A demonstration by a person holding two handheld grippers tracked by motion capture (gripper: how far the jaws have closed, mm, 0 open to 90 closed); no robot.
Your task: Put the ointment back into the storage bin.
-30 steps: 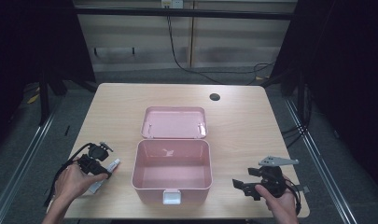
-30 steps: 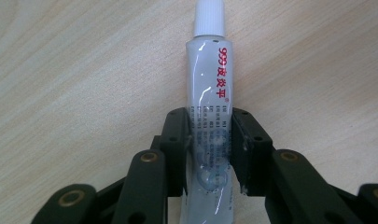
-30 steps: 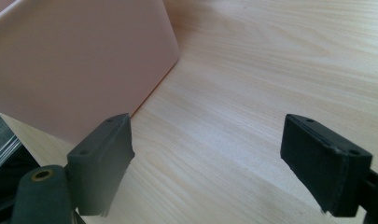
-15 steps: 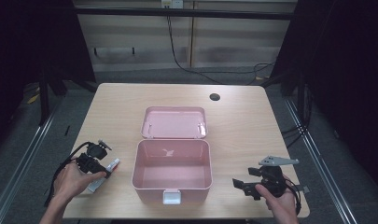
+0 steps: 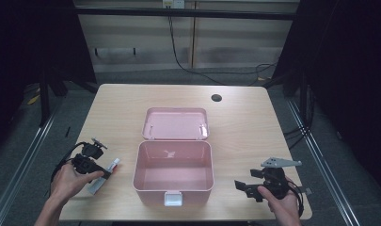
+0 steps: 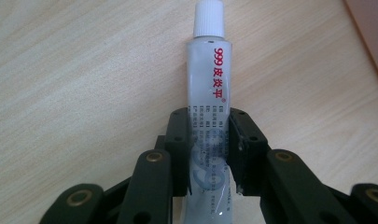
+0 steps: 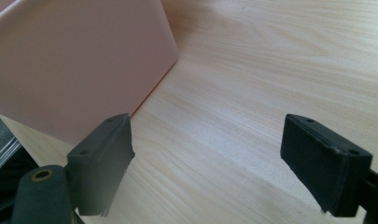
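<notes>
Clearly the grasp is the step in hand: the left tongs (image 6: 209,154) have just been closing and now pinch the white ointment tube (image 6: 208,88), which lies flat on the desk (image 5: 122,101) just left of the open pink box (image 5: 173,175). Next comes a lift and a carry over the box rim. The right tongs (image 7: 207,163) gape wide, idle beside the box.

High cam overhead, tool cams close, shared table (image 5: 244,117)

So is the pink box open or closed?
Open. The pink box has its lid flipped back flat on the table, and its inside looks empty.
</notes>
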